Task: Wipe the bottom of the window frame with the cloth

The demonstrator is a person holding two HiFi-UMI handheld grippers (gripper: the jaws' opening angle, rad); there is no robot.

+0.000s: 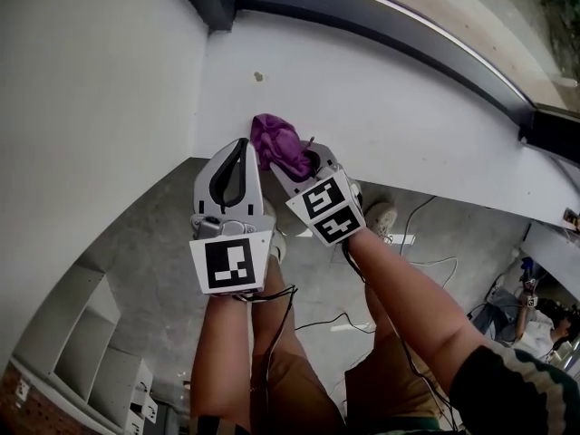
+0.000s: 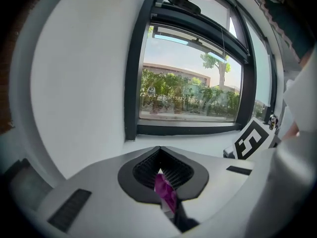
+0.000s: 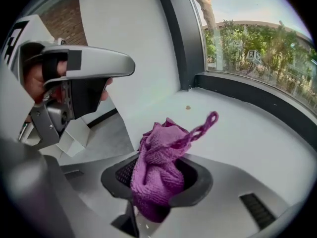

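Note:
A purple cloth is bunched between the jaws of my right gripper, which is shut on it, with a loop sticking up. It hangs at the front edge of the white sill, near the left corner. The dark bottom bar of the window frame runs along the sill's far side. My left gripper is just left of the cloth with its jaws together. A thin purple sliver shows in the slit between them.
A white wall closes the sill's left end. A small brown speck lies on the sill near the corner. Below are a grey floor with cables, white shelving and the person's legs.

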